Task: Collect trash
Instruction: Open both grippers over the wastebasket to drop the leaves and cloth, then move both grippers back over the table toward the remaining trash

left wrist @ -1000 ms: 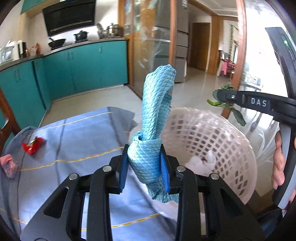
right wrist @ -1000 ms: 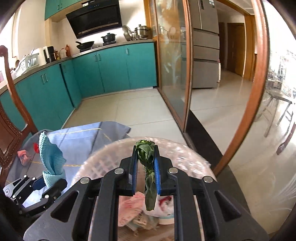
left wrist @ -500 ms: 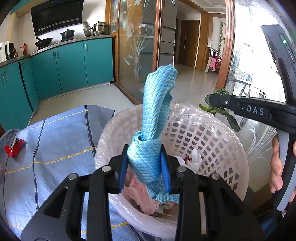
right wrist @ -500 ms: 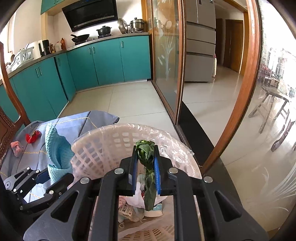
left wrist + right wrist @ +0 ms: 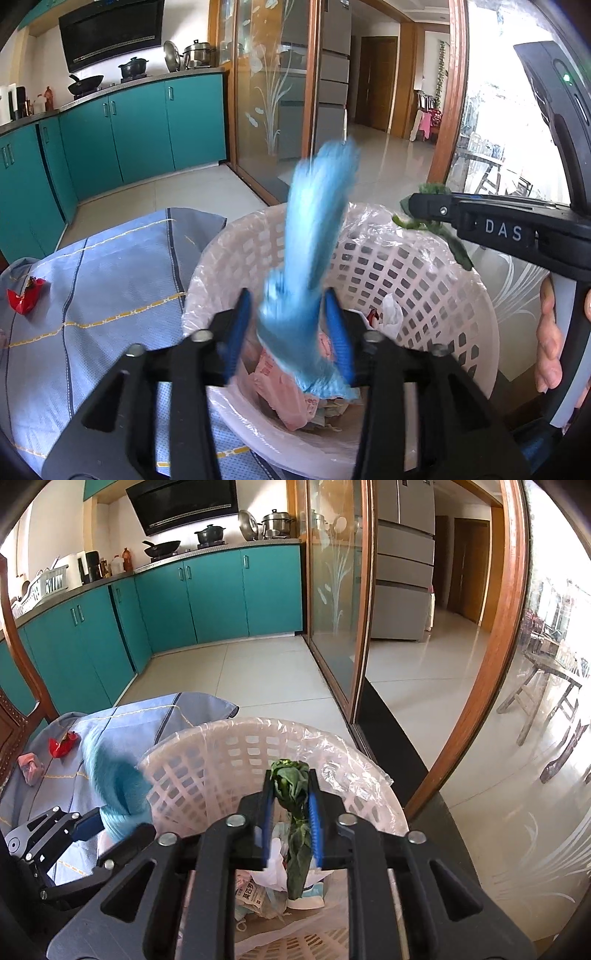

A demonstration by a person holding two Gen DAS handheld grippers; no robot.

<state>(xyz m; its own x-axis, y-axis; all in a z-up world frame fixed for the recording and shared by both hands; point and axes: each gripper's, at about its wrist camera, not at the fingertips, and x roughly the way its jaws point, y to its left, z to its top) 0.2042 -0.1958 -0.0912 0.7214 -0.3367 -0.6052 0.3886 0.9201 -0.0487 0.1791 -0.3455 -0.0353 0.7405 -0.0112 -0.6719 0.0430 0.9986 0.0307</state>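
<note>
A white lattice bin (image 5: 424, 273) lined with clear plastic holds paper and wrapper trash; it also shows in the right wrist view (image 5: 207, 768). My left gripper (image 5: 288, 328) is open over the bin, and the blue cloth (image 5: 314, 236) is blurred between its spread jaws, dropping. The cloth also shows in the right wrist view (image 5: 118, 779). My right gripper (image 5: 290, 812) is shut on a wilted green leaf (image 5: 291, 794) above the bin; that leaf shows in the left wrist view (image 5: 432, 221).
A blue tablecloth (image 5: 92, 288) lies left of the bin, with a red wrapper (image 5: 24, 295) and, in the right wrist view, a pink scrap (image 5: 31, 768). Wooden chair (image 5: 14, 716) at far left. Teal cabinets (image 5: 166, 602), glass sliding door (image 5: 336, 590) and tiled floor beyond.
My left gripper has opened and the blue cloth is falling out of it into the bin. The bin has come closer under both grippers. The right gripper still holds the leaf.
</note>
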